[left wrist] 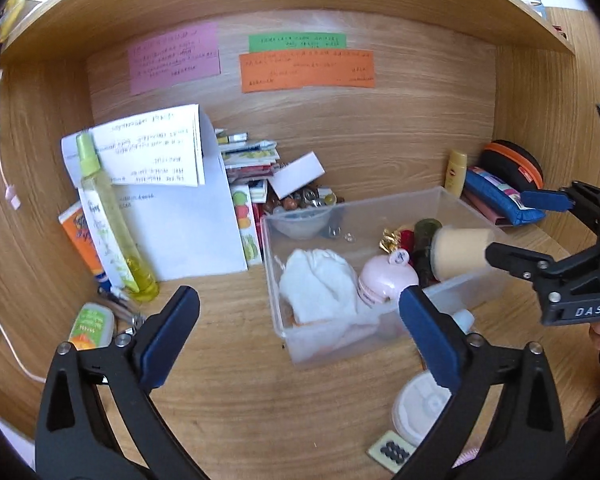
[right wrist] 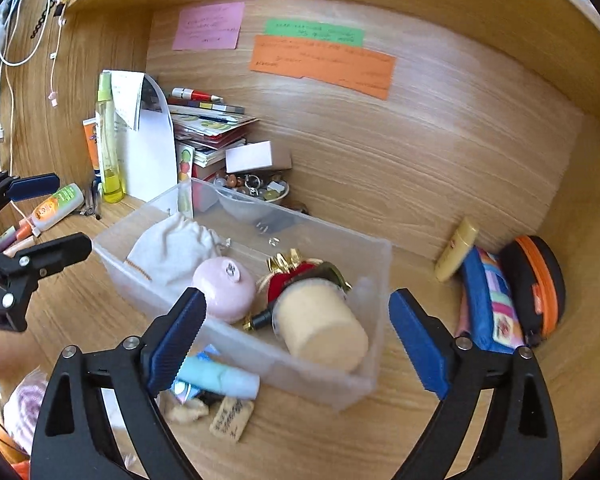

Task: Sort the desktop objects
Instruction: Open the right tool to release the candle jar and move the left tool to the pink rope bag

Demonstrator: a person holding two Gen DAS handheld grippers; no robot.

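A clear plastic bin [left wrist: 452, 288] [right wrist: 340, 376] stands on the wooden desk. In it lie a white cloth pouch [left wrist: 318, 284] [right wrist: 172, 250], a pink round case [left wrist: 388, 280] [right wrist: 224, 294], a beige cylinder [left wrist: 462, 252] [right wrist: 324, 326], a red and gold trinket [right wrist: 296, 274] and a small bowl [left wrist: 300, 222]. My left gripper [left wrist: 300, 336] is open and empty, in front of the bin's near wall. My right gripper [right wrist: 296, 340] is open and empty, with the beige cylinder between its fingers' line of sight. Each gripper also shows in the other view: the right one [left wrist: 536, 220], the left one [right wrist: 56, 212].
A yellow spray bottle [left wrist: 112, 220], an orange tube [left wrist: 82, 240], papers and stacked booklets [left wrist: 252, 156] stand at the back left. A yellow bottle [right wrist: 456, 250], blue pouch [right wrist: 492, 300] and black-orange case [right wrist: 540, 284] lie right. A blue tube [right wrist: 220, 378], white jar [left wrist: 420, 408] and tags lie in front.
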